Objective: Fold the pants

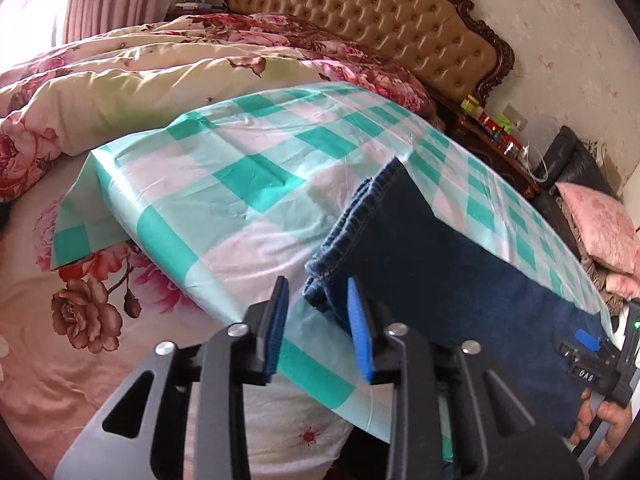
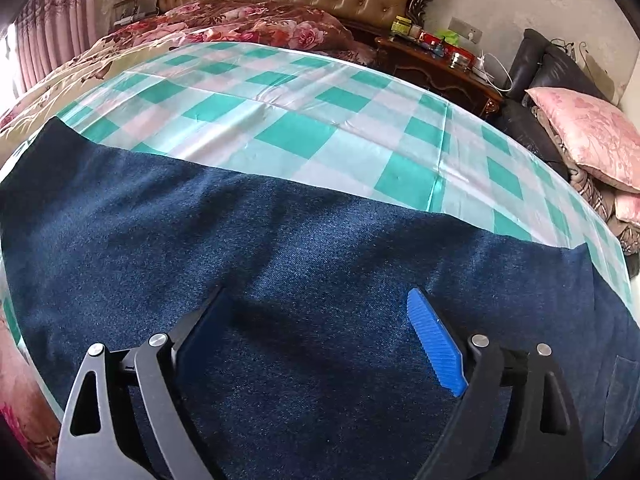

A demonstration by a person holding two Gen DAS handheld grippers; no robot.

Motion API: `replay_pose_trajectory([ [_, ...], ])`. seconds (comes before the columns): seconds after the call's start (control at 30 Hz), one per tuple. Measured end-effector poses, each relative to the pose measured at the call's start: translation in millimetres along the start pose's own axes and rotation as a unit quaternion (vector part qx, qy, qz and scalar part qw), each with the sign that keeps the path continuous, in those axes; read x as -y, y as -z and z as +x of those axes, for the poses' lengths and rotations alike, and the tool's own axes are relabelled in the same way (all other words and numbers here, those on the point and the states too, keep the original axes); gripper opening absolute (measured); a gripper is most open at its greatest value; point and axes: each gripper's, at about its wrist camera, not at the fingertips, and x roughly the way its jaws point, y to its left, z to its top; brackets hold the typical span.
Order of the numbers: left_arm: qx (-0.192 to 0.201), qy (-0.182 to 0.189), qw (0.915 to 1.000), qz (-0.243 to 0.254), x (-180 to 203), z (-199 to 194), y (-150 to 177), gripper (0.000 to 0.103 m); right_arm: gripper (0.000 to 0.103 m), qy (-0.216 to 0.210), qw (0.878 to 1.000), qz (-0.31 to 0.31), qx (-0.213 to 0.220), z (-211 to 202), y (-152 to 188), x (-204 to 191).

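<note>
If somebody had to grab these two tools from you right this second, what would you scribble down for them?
Left hand-held gripper: open, holding nothing, at the waistband end of the pants.
Right hand-held gripper: open wide, low over the middle of the denim, gripping nothing.
The pants lie flat in a long strip on the green checked cloth spread on the bed.
Done: they look laid out and smoothed; I cannot tell whether the legs are already stacked.
Left: probably grip one end and fold it over the other.
</note>
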Motion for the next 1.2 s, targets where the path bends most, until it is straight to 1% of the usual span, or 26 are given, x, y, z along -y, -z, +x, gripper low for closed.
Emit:
replay_pose_trajectory([
  [0.1, -0.005, -0.011, 0.9998, 0.018, 4.5, 4.8, 3.6, 0.032, 0.086, -0.002, 1.0, 0.002, 0.001, 0.3, 0.4, 0.5],
  [0.23, -0.007, -0.042, 0.996, 0.079, 19.3, 9.2, 10.7, 0.034, 0.086, -0.003, 1.0, 0.003, 0.003, -0.3, 1.1, 0.4],
  [0.3, -0.01, -0.043, 0.9956, 0.083, 20.5, 10.5, 11.9, 0.033, 0.086, -0.003, 1.0, 0.004, 0.003, -0.2, 1.2, 0.5],
  [0.43, -0.015, -0.036, 0.997, 0.067, 16.7, 11.8, 10.3, 0.024, 0.086, -0.002, 1.0, 0.003, 0.004, -0.5, 1.1, 0.1],
  [0.5, -0.018, -0.036, 0.9972, 0.064, 17.6, 12.9, 8.9, 0.021, 0.086, -0.001, 1.0, 0.002, 0.004, -0.3, 1.0, -0.4],
  [0.57, -0.022, -0.018, 0.9985, 0.046, 13.9, 14.0, 6.1, 0.014, 0.086, 0.0, 1.0, 0.001, 0.004, -0.5, 1.1, -0.2],
  [0.6, -0.024, -0.009, 0.9991, 0.035, 11.4, 13.5, 5.4, 0.013, 0.086, 0.0, 1.0, 0.001, 0.004, -0.5, 0.8, -0.1],
  [0.67, -0.026, 0.001, 0.9994, 0.025, 10.0, 13.0, 4.7, 0.008, 0.086, -0.002, 1.0, 0.001, 0.002, -0.3, 0.3, 0.7],
  [0.73, -0.025, 0.006, 0.9995, 0.019, 10.0, 11.8, 4.8, 0.006, 0.086, -0.002, 1.0, 0.001, 0.001, -0.2, -0.5, 0.8],
  [0.77, -0.025, 0.008, 0.9995, 0.016, 9.8, 11.5, 4.9, 0.002, 0.086, -0.003, 1.0, 0.001, -0.002, -0.3, -1.0, 1.1],
  [0.8, -0.025, 0.013, 0.9995, 0.012, 9.5, 11.3, 5.0, 0.002, 0.086, -0.004, 1.0, 0.001, -0.005, -0.7, -1.6, 1.6],
  [0.9, -0.024, 0.011, 0.9996, 0.012, 11.0, 11.3, 5.1, 0.002, 0.086, 0.002, 1.0, -0.001, -0.01, -4.4, -1.3, 1.7],
  [1.1, -0.024, 0.011, 0.9996, 0.011, 11.4, 11.2, 4.8, 0.002, 0.086, 0.004, 1.0, 0.015, -0.001, -22.3, 1.0, 9.1],
  [1.13, -0.023, 0.011, 0.9996, 0.009, 11.3, 10.9, 4.6, 0.003, 0.086, 0.003, 1.0, 0.017, -0.003, -24.3, 1.7, 9.9],
  [1.17, -0.022, 0.008, 0.9997, 0.007, 11.4, 10.7, 4.5, 0.007, 0.086, 0.001, 1.0, 0.018, -0.004, -25.5, 2.4, 10.4],
  [1.2, -0.021, 0.001, 0.9997, 0.008, 11.4, 10.1, 4.3, 0.009, 0.086, 0.001, 1.0, 0.019, -0.005, -26.7, 3.3, 11.2],
])
